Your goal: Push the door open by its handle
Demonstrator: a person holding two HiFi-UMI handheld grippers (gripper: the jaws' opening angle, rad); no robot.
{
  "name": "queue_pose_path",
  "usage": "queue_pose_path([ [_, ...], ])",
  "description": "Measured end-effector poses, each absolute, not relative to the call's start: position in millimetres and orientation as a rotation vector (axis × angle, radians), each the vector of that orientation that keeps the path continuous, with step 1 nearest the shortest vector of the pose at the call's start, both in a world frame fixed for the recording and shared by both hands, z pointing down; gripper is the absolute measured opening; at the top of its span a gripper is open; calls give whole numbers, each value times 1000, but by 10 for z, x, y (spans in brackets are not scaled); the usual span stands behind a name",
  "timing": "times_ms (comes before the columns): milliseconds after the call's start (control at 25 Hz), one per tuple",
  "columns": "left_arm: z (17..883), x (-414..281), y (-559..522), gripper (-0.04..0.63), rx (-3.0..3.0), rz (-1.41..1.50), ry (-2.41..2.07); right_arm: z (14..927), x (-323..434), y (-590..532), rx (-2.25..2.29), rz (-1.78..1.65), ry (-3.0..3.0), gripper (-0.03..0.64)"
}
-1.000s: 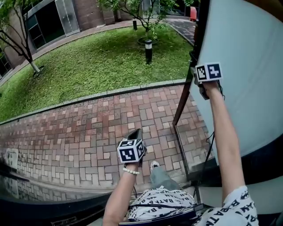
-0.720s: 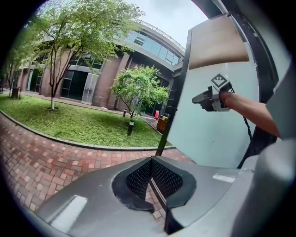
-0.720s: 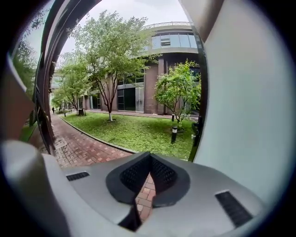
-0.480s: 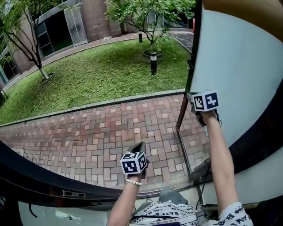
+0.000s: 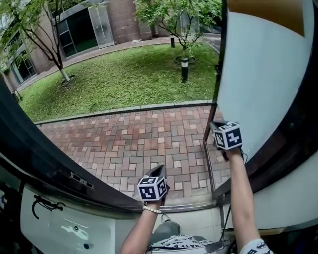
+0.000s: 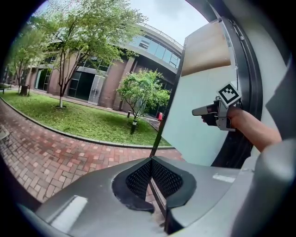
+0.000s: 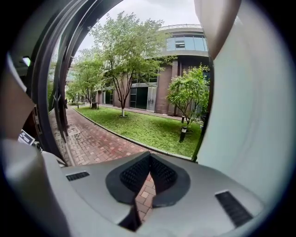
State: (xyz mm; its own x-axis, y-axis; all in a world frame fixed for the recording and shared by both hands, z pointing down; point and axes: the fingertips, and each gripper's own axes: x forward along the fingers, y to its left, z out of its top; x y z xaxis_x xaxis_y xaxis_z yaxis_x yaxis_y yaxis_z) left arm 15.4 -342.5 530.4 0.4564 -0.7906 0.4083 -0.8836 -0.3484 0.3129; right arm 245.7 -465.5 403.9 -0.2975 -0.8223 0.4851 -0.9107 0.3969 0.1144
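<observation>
Nearest you, both forearms reach forward through the doorway. Your left wrist wears a bead bracelet (image 5: 150, 209). The left tongs (image 5: 158, 173) are held low and central, their pads pressed together with nothing between them, and they point out over the brick paving (image 5: 129, 144). A dark curved frame (image 5: 44, 158) crosses the lower left.

Your right arm stretches further and higher. The right tongs (image 5: 215, 127) are likewise closed and empty, and their tip sits close by the lower part of the door (image 5: 258, 74), just beside its dark edge (image 5: 221, 59). I cannot tell whether they touch it, and the handle cannot be made out. The door is a pale panel that stands swung outward on your right.

Beyond the paving lie a lawn (image 5: 124, 79), a black bollard lamp (image 5: 185, 69), trees (image 5: 169, 12) and a brick building (image 5: 124, 20).
</observation>
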Motion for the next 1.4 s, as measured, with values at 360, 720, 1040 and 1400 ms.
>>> queue_pose_path([
  [360, 5492, 376, -2039, -12, 2152, 277, -1510, 4322, 2419, -3311, 1385, 280, -2293, 0],
  [720, 5457, 577, -1072, -12, 2133, 304, -1497, 4514, 2461, -2072, 1387, 372, -2350, 0],
  [1040, 5417, 608, -526, -12, 2179, 296, -1460, 4790, 2265, -1046, 1379, 412, -2363, 0],
  [1400, 5524, 42, 507, -12, 2172, 281, -1462, 5049, 1748, 167, 1376, 446, -2339, 0],
])
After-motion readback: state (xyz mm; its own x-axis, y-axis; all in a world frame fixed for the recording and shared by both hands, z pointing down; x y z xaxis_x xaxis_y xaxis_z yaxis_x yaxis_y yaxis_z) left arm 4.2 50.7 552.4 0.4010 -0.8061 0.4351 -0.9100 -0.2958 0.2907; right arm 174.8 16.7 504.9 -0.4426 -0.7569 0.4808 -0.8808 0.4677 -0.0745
